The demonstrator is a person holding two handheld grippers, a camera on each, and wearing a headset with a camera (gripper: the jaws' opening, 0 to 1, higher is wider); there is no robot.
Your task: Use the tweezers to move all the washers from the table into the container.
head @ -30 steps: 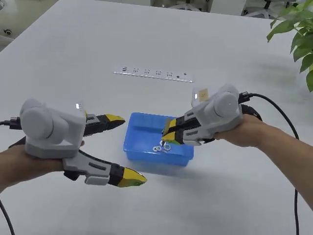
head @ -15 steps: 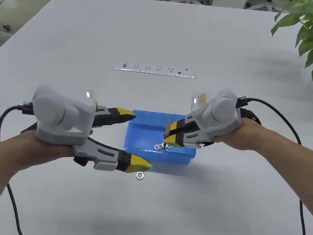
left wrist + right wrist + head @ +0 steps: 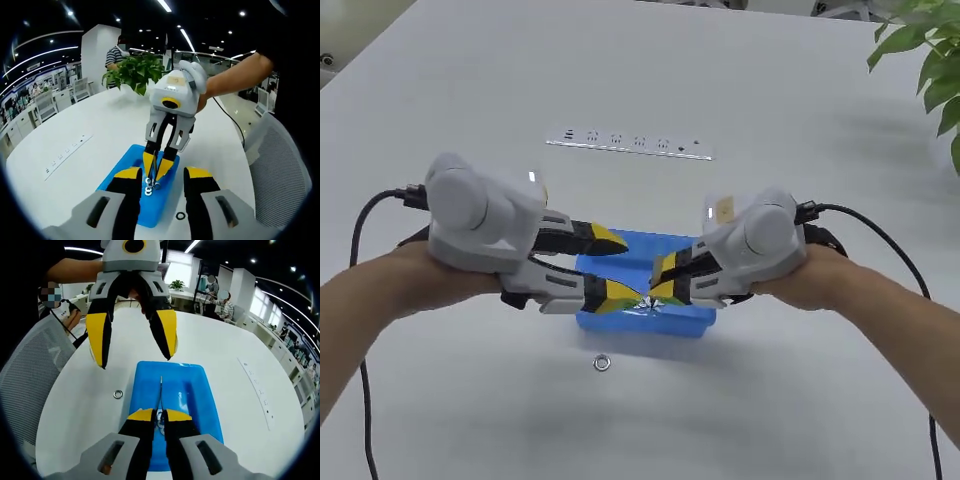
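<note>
A blue container (image 3: pixel 692 318) sits mid-table with a few washers (image 3: pixel 642 306) inside. One loose washer (image 3: pixel 602 362) lies on the table just in front of it, also seen as a ring (image 3: pixel 118 394) left of the container (image 3: pixel 200 400). My right gripper (image 3: pixel 661 282) is shut on thin tweezers (image 3: pixel 161 392), whose tips point down into the container near the washers (image 3: pixel 148 188). My left gripper (image 3: pixel 623 268) stands open over the container's left end, facing the right gripper (image 3: pixel 172 95). Nothing sits between the left gripper (image 3: pixel 132 325) jaws.
A white power strip (image 3: pixel 625 143) lies on the table beyond the container. A green plant (image 3: pixel 930 60) stands at the far right corner. Cables trail from both grippers. People and a mesh chair (image 3: pixel 280 170) are around the table's edge.
My left gripper has moved right, up to the container's left end, uncovering the loose washer on the table. The right gripper has stayed over the container with the tweezers.
</note>
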